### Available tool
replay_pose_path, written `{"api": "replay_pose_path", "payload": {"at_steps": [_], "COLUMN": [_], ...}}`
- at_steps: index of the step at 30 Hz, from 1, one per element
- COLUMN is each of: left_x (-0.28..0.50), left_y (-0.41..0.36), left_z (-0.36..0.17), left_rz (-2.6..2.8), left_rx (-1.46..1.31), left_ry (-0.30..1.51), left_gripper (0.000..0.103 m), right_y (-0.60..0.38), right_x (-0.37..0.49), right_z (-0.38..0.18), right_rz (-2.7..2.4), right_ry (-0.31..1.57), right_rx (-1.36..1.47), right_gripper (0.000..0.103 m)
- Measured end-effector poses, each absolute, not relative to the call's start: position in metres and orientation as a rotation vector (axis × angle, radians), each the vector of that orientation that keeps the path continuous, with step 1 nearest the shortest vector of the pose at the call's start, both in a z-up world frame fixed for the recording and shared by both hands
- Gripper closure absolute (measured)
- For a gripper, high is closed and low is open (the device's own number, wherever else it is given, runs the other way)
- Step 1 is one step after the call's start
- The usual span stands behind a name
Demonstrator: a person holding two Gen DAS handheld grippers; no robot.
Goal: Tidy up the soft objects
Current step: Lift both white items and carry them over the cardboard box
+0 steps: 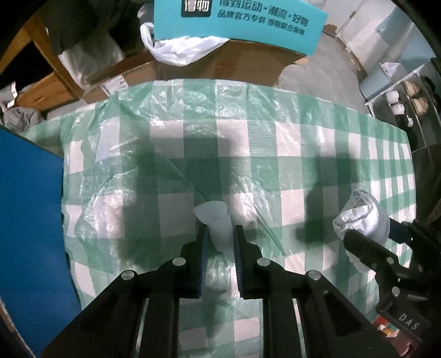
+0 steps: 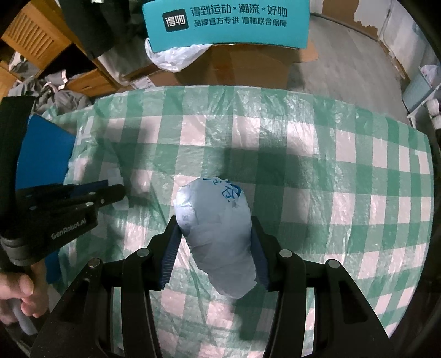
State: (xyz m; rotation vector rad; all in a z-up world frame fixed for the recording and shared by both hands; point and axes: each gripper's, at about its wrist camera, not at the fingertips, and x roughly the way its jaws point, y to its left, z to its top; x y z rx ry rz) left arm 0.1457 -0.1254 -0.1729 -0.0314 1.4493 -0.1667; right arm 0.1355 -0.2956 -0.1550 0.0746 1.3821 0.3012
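A small crumpled white plastic scrap [image 1: 217,220] lies on the green-and-white checked cloth [image 1: 275,137]. My left gripper [image 1: 220,227] points down at the scrap and its blue pads pinch it from both sides. A bigger stuffed white bag with blue print [image 2: 217,236] sits between the fingers of my right gripper [image 2: 215,220], which is shut on it just above the cloth [image 2: 330,154]. The left wrist view shows that bag [image 1: 361,217] and the right gripper [image 1: 366,245] at the far right. In the right wrist view the left gripper [image 2: 115,192] is at the left, held by a hand [image 2: 16,297].
A blue board [image 1: 27,220] stands at the cloth's left edge. Beyond the far edge are cardboard boxes [image 1: 220,68], a teal printed box [image 1: 237,24] and a white plastic bag [image 1: 176,49]. A wire shelf [image 1: 399,104] stands at the right, wooden furniture [image 2: 30,38] at the back left.
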Motion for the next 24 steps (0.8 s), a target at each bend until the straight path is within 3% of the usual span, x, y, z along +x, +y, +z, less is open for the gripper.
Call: {"api": "replay_pose_path", "payload": {"at_steps": [24], "left_x": [0.097], "left_y": [-0.111], "left_z": [-0.091], "left_rz": [-0.195], "left_rx": [0.162], "left_ry": [1.252], "left_gripper": [0.086], "right_y": [-0.262], "right_x": [0.113], "right_z": [-0.086], "right_rz": [0.344], "right_ry": [1.273], "right_rx": [0.03], "right_gripper": [0.054]}}
